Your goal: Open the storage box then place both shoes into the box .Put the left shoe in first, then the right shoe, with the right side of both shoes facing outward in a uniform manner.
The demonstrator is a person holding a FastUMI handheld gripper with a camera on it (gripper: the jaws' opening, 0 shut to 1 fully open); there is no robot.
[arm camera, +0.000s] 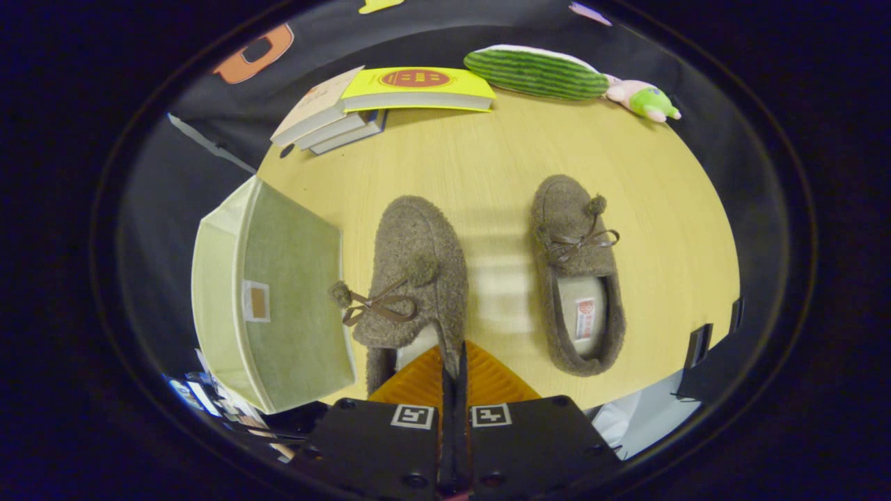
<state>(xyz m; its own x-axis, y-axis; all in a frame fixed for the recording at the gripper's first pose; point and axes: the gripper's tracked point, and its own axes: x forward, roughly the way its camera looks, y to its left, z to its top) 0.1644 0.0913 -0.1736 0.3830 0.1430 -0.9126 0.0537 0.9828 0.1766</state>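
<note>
My claw (454, 362) is clenched on the left slipper's (414, 278) heel wall at lower centre, to carry it first into the open storage box (278, 292) just left.

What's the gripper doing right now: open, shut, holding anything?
Gripper: shut on the left shoe, fingers pinching its collar edge; the right shoe lies apart on the table.

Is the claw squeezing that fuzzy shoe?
Yes. The claw is shut on the shoe beside the box, both fingers pinching its heel edge.
</note>
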